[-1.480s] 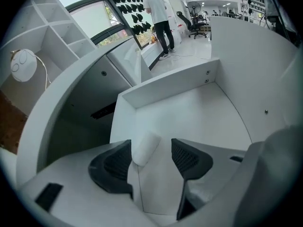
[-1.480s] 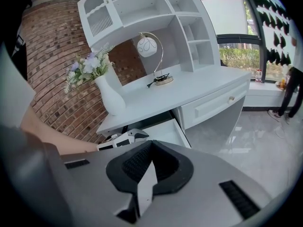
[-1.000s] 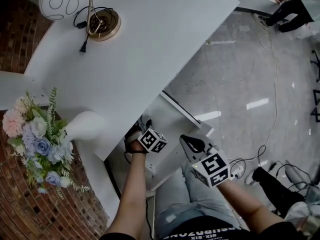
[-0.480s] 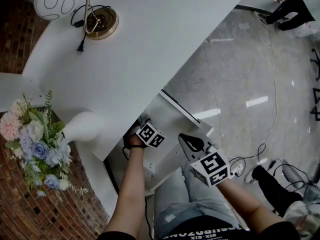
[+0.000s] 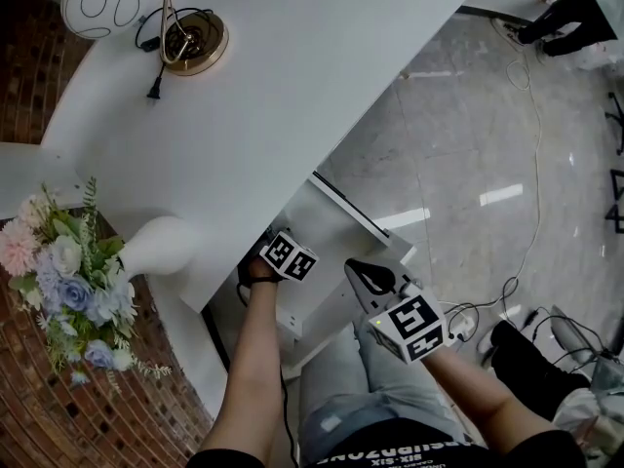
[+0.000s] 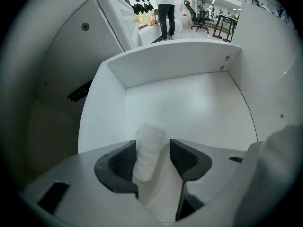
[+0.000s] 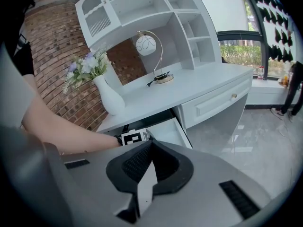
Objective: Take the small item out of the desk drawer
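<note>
**Open desk drawer, small white item between the left gripper's jaws**

- Left gripper (image 6: 152,144): points steeply down into the drawer (image 6: 189,105). Its jaws stand wide apart and have just been closing a little. A small item sits between them. The item lies against the left pad, with a gap to the right pad, so it is not clamped.
- Small item (image 6: 149,150): a white roll with a soft-looking, slightly ribbed skin. It lies on the drawer floor near the front edge, lengthwise along the gripper's line of sight. The drawer holds nothing else that shows.
- Drawer: white and pulled out from under the edge of the surface (image 5: 292,86). In the head view the left forearm reaches into it, and the gripper's marker cube sits at the surface's edge.
- Right gripper (image 7: 150,143): held off to the side above the person's lap and apart from the drawer. Its jaws are together with nothing between them.
- On the surface: a lamp (image 5: 193,39) with a brass-coloured base, a round white shade and a loose black cord. A white vase (image 5: 161,247) of pale pink and blue flowers (image 5: 68,271) stands well apart from the lamp.
- Second drawer (image 7: 215,103): closed, with a small knob, to the right of the open one.
- Surroundings: a brick wall (image 7: 52,46) behind the desk, a glossy grey floor (image 5: 468,144) with a thin cable trailing across it, and a person (image 6: 165,6) standing in the distance.
</note>
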Tool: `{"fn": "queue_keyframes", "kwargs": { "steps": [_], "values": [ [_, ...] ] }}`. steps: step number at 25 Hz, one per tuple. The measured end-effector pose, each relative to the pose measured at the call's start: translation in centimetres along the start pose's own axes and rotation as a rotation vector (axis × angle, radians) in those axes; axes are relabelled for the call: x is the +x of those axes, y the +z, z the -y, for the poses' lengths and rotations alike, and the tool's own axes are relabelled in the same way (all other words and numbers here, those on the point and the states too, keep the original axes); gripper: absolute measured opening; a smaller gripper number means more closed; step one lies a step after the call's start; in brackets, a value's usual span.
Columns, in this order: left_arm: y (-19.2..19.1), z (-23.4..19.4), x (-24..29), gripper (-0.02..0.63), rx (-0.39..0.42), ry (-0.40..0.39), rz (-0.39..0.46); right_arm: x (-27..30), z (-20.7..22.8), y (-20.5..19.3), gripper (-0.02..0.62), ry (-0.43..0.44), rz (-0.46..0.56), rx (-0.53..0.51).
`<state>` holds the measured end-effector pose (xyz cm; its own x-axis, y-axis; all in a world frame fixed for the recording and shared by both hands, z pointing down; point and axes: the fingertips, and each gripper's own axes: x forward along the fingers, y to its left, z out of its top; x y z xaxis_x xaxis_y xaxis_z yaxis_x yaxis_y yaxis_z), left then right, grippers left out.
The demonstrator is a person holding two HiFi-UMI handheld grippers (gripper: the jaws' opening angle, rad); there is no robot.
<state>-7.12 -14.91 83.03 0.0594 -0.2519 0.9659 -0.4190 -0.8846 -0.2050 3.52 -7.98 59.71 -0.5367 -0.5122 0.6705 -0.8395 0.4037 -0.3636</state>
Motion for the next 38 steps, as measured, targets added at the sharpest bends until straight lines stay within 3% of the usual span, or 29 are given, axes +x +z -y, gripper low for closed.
{"fn": "queue_keyframes", "kwargs": {
  "steps": [3, 13, 21, 38],
  "values": [
    [-0.1, 0.2, 0.0, 0.153, -0.005, -0.002, -0.004, 0.0, 0.1, 0.0, -0.002, 0.002, 0.001, 0.001],
    [-0.4, 0.8, -0.2, 0.152, -0.057, -0.023, -0.010, -0.5, 0.2, 0.2, -0.003, 0.003, 0.005, -0.006],
    [-1.3, 1.9, -0.8, 0.152, -0.151, -0.058, -0.013, -1.3, -0.6, 0.4, -0.002, 0.009, 0.007, -0.016],
    [-3.0, 4.5, -5.4, 0.146, -0.205, -0.077, -0.015, -4.1, -4.1, 2.5, -0.003, 0.035, 0.029, -0.079]
  ]
}}
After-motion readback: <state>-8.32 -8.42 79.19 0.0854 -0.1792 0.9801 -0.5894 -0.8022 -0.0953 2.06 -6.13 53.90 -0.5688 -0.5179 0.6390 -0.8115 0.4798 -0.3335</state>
